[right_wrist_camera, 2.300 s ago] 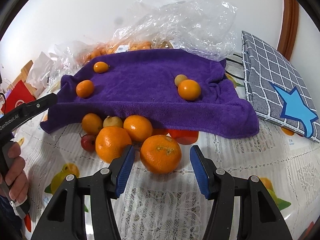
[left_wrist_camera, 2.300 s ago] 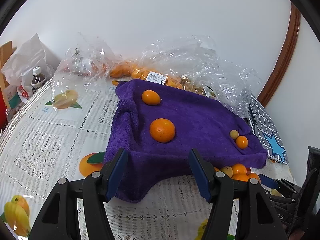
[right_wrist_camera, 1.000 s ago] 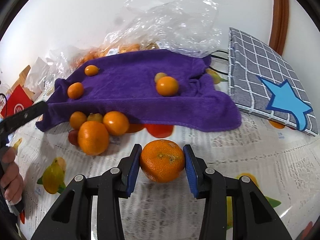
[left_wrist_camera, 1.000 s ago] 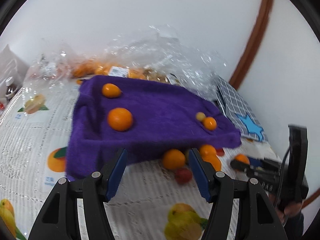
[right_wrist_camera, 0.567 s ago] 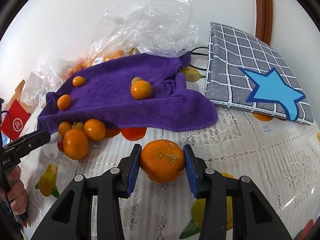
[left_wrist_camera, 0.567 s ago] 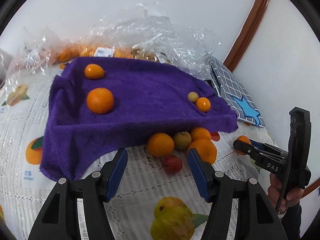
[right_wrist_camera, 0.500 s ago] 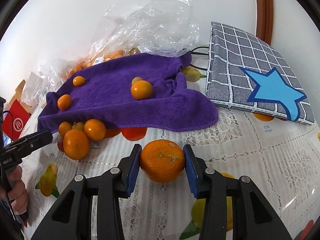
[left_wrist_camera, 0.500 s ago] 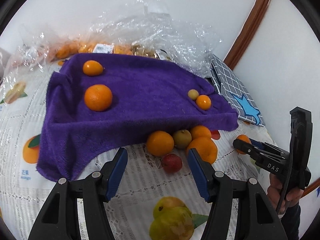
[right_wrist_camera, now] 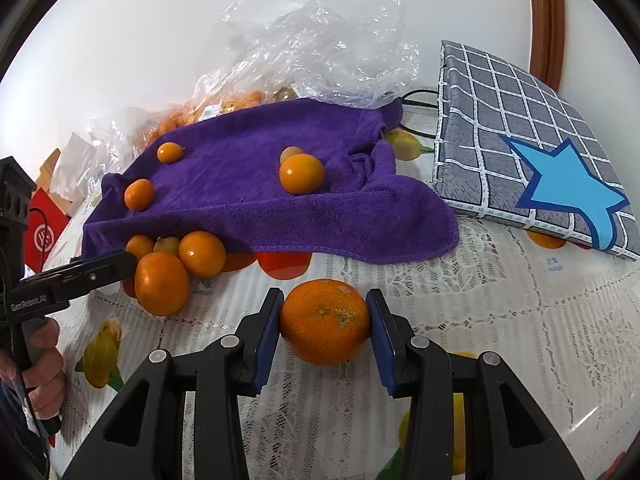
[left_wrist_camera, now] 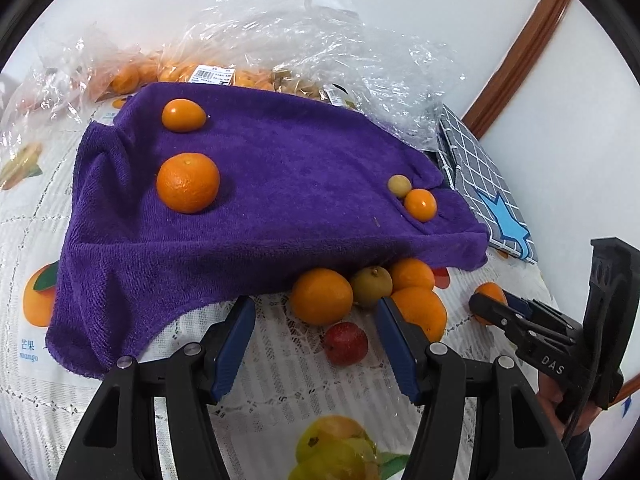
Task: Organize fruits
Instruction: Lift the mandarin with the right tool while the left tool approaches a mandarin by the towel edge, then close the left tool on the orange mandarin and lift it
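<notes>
Clear plastic bags (left_wrist_camera: 280, 40) of oranges; right hand-held gripper (right_wrist_camera: 325, 320) clamping orange (right_wrist_camera: 324, 322), left (left_wrist_camera: 316, 340) agape.

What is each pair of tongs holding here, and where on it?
Right tongs clamp an orange across its sides. Left tongs hold nothing.

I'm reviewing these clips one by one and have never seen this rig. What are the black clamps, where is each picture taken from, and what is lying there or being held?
No robot here: a person holds hand-operated tongs in each hand, each with a camera looking along its blue pads. In the right wrist view, the right tongs are shut on a large orange mandarin. In the left wrist view, the left tongs are open, holding nothing, aimed at a small red fruit beside loose oranges. A purple towel carrying four fruits lies on the lace tablecloth, with clear plastic bags behind.
</notes>
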A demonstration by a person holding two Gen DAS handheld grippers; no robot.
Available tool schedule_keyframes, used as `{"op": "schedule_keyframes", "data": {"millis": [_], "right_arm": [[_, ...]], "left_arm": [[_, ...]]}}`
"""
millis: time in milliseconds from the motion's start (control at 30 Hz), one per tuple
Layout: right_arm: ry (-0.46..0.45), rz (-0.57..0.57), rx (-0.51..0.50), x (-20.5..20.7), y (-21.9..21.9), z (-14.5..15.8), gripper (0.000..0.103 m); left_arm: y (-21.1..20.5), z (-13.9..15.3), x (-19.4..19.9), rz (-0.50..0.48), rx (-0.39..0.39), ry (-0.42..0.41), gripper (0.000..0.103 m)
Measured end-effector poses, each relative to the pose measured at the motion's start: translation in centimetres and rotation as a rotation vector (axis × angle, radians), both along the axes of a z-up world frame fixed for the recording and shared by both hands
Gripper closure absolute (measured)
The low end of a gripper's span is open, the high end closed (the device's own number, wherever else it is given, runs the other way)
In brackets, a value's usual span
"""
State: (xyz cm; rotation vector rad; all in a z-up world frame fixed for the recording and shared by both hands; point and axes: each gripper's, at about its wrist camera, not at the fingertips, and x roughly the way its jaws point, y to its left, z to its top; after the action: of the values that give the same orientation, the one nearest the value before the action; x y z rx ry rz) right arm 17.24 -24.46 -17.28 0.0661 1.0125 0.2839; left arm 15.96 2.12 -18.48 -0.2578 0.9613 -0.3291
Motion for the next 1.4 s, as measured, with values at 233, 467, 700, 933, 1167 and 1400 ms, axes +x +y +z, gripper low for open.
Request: {"op": "schedule_keyframes", "data": {"millis": [233, 467, 700, 933, 1167, 1400], "right_arm": [[0.003, -0.002, 0.011, 0.0, -0.2, 0.0, 0.061], [0.003, -0.007, 0.029, -0.1, -0.4, 0.0, 0.061], [0.002, -0.012, 0.039, -0.2, -0.5, 0.1, 0.061], [-0.002, -0.018, 0.05, -0.3, -0.7, 0.1, 0.061], [-0.002, -0.017, 0.041, -0.4, -0.5, 0.1, 0.061], [-0.012, -0.022, 0.063, -0.5, -0.9, 0.2, 0.061]], "left_arm": [[0.3, -0.2, 0.3, 0.021, -0.025, 0.02, 0.067], [1.0, -0.1, 0.0, 0.036, -0.063, 0.012, 0.073], [1.8, 0.7, -0.5, 0.06, -0.072, -0.028, 0.077], [2.1, 1.0, -1.1, 0.063, -0.088, -0.045, 0.08], [2.7, 0.4, -1.1, 0.067, -0.115, 0.003, 0.074], [2.1, -0.6, -0.6, 0.015, -0.148, 0.058, 0.065]]}}
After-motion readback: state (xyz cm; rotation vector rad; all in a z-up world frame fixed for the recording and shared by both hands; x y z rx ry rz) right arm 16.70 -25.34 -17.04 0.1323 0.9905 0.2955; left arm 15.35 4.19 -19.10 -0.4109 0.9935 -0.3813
